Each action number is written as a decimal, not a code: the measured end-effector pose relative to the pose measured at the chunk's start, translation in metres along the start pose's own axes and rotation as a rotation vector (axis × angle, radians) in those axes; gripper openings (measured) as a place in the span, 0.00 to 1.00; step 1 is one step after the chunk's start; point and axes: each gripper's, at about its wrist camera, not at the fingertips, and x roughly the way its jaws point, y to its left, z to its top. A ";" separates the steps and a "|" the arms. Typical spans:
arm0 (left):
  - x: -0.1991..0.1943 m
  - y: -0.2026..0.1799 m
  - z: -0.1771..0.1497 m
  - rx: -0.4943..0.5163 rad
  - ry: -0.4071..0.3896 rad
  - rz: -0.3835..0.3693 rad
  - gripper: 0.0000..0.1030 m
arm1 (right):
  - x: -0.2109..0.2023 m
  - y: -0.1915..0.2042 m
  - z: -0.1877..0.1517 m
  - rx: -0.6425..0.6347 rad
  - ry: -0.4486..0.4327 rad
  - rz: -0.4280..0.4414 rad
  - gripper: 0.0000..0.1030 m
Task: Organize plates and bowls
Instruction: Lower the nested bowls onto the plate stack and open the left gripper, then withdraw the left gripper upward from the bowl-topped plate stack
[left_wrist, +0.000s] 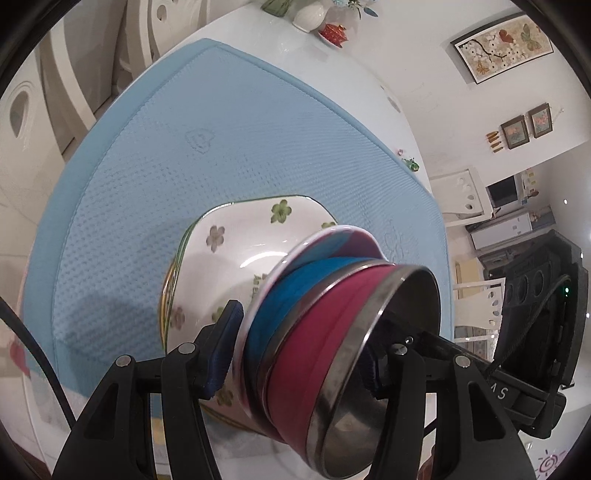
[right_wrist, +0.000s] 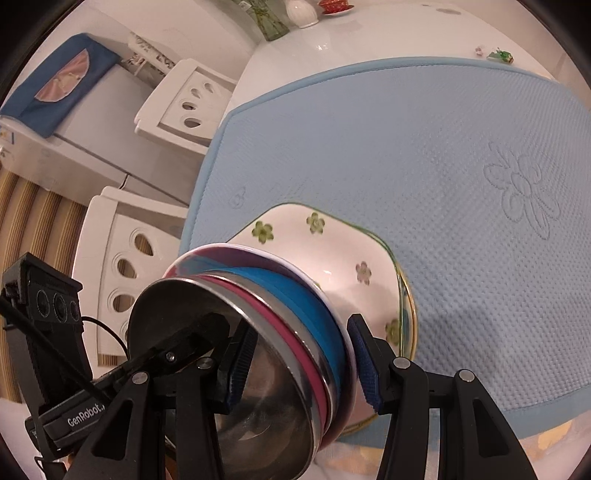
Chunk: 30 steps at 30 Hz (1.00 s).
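Observation:
A nested stack of bowls (left_wrist: 317, 325) fills both views: a steel-rimmed pink bowl (left_wrist: 314, 343) in a steel-rimmed blue one (left_wrist: 280, 295), in a white-rimmed bowl. Under it sits a white plate with green flowers (left_wrist: 236, 236) on a light blue mat (left_wrist: 221, 129). My left gripper (left_wrist: 299, 354) is shut on the stack's rim, one finger outside, one inside the steel bowl. My right gripper (right_wrist: 299, 358) clamps the opposite rim of the stack (right_wrist: 273, 332) the same way, above the flowered plate (right_wrist: 332, 243). The stack is tilted.
The mat (right_wrist: 424, 147) lies on a white table (right_wrist: 332, 37). A white vase (left_wrist: 308, 14), a red dish (left_wrist: 334, 33) and a small green figurine (left_wrist: 412, 164) stand at the table's far edge. White chairs (right_wrist: 122, 266) stand beside the table.

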 end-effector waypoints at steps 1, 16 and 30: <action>0.001 0.001 0.002 0.001 0.004 -0.002 0.51 | 0.001 0.001 0.003 0.006 0.001 -0.001 0.48; -0.017 0.000 0.014 0.073 -0.009 -0.026 0.51 | -0.017 -0.008 0.010 0.100 -0.043 0.000 0.48; -0.083 -0.047 -0.012 0.301 -0.174 0.084 0.51 | -0.095 0.051 -0.043 -0.151 -0.179 -0.209 0.52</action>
